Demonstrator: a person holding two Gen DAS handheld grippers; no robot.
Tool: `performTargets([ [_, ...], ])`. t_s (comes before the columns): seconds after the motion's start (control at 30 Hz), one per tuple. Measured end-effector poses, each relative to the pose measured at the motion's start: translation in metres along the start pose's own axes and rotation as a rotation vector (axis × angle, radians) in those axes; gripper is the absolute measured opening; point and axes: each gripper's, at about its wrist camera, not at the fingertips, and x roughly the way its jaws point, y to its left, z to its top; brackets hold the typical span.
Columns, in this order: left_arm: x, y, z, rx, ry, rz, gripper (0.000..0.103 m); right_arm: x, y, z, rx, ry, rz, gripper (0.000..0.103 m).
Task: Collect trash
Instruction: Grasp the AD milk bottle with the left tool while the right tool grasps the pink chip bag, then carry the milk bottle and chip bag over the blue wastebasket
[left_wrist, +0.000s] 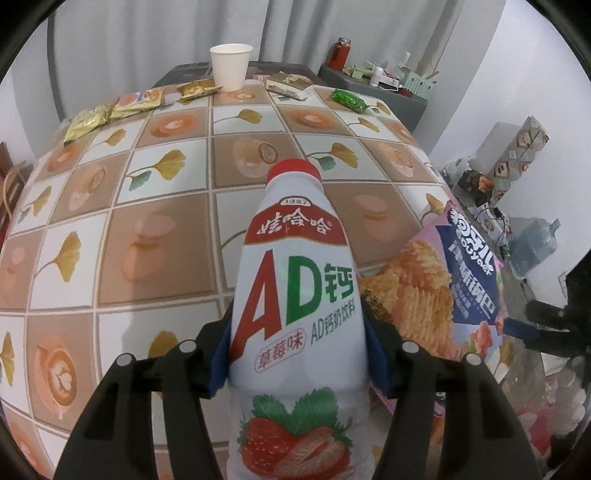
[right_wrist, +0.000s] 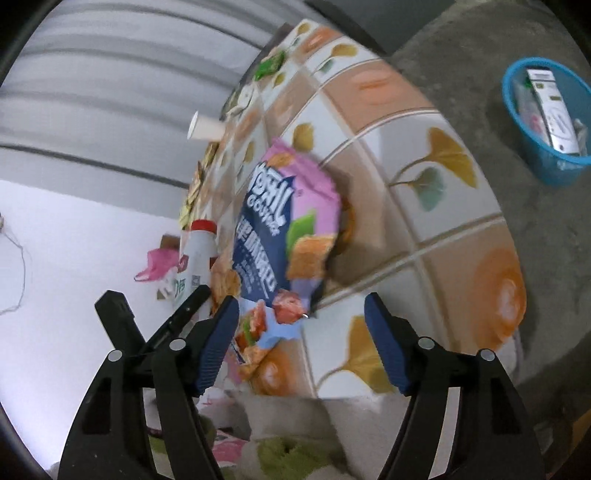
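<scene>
A white AD milk bottle (left_wrist: 295, 295) with a red cap and strawberry label stands upright on the tiled table (left_wrist: 147, 236). My left gripper (left_wrist: 299, 350) is shut on the bottle's body, with its blue pads pressed against both sides. Just right of the bottle lies a pink and blue chip bag (left_wrist: 436, 295). In the right wrist view my right gripper (right_wrist: 301, 306) is open at the table edge. The chip bag (right_wrist: 280, 229) has its lower corner beside my right gripper's left pad (right_wrist: 218, 339), and the pads do not press on it. The bottle (right_wrist: 199, 251) shows behind the bag.
A paper cup (left_wrist: 229, 66), gold wrappers (left_wrist: 88, 122), a flat box (left_wrist: 288, 85) and a green wrapper (left_wrist: 349, 99) lie along the table's far side. A blue bin (right_wrist: 546, 162) holding trash stands on the grey floor beside the table. Clutter fills the room's right side.
</scene>
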Motion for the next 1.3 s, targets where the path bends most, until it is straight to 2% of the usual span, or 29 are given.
performTargets([
  [0.2,-0.003,-0.004,-0.005,-0.026,-0.006,-0.017,0.058,0.026,0.009,0.016,0.013,0.016,0.01,0.036],
  [0.27,-0.004,-0.002,-0.006,-0.042,-0.007,-0.025,0.058,0.03,0.007,0.02,0.028,0.009,-0.008,0.018],
  [0.37,-0.008,0.002,-0.01,-0.077,-0.003,-0.071,0.058,0.029,0.004,0.024,0.047,-0.001,0.021,0.008],
  [0.47,-0.011,0.004,-0.011,-0.125,0.0,-0.137,0.057,0.017,0.002,0.024,0.034,-0.032,0.042,0.003],
  [0.6,-0.019,-0.001,-0.009,-0.155,-0.011,-0.186,0.057,0.001,-0.001,0.028,0.029,-0.079,0.064,0.001],
  [0.8,-0.031,-0.023,0.005,-0.131,-0.044,-0.228,0.057,-0.029,-0.016,0.031,0.039,-0.145,0.103,0.0],
  [1.0,-0.027,-0.079,0.031,-0.039,-0.039,-0.298,0.057,-0.062,-0.035,0.034,0.067,-0.231,0.146,0.0],
  [1.3,0.005,-0.195,0.07,0.12,0.001,-0.44,0.057,-0.145,-0.101,0.047,0.156,-0.431,0.168,0.0],
])
